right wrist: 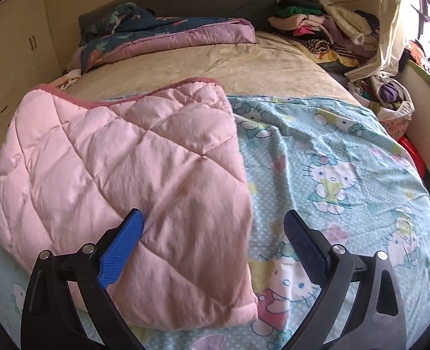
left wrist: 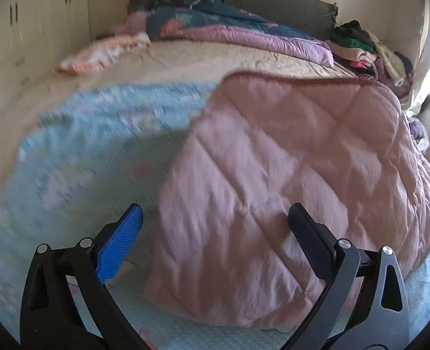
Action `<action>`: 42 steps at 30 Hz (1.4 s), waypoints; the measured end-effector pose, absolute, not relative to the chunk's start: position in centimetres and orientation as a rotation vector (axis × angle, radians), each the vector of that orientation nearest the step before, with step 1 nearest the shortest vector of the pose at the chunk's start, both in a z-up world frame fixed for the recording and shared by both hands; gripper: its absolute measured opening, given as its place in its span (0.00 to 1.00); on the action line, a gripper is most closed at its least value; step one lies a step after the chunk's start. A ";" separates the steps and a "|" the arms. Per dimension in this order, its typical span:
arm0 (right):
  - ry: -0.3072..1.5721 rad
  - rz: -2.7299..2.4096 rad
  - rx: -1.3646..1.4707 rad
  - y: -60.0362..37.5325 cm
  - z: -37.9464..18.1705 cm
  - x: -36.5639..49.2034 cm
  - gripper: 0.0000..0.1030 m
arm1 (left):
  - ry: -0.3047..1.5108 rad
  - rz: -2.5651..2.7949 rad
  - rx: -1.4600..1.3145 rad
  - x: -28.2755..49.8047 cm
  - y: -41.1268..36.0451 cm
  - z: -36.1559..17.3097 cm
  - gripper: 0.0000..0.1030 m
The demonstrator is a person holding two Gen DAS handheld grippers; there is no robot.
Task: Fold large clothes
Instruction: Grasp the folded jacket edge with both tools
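We find the pink quilt folded on the blue cartoon sheet over the bed | left tool spread wide, holding nothing | right tool spread wide, holding nothing, above the quilt's edge.

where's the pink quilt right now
The pink quilt lies folded on the blue cartoon sheet, left of centre in the right wrist view, under both open claws.

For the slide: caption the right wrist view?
Open right gripper over folded pink quilt on cartoon-cat sheet.
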State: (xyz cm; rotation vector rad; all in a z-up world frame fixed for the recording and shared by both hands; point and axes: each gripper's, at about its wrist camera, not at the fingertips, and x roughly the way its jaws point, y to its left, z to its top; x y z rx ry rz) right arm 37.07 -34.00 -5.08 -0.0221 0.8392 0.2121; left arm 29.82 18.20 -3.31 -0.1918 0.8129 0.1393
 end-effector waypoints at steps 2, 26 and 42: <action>0.851 0.228 -0.019 -33.7 -5.7 37.4 0.92 | 0.821 0.119 -0.222 29.9 18.0 -4.2 0.82; 0.820 0.110 0.157 -32.5 -4.7 44.8 0.17 | 0.757 0.249 -0.123 38.3 17.0 -2.2 0.11; 0.809 0.091 0.178 -33.9 -4.6 41.0 0.90 | 0.758 0.289 -0.125 36.2 17.2 -1.9 0.48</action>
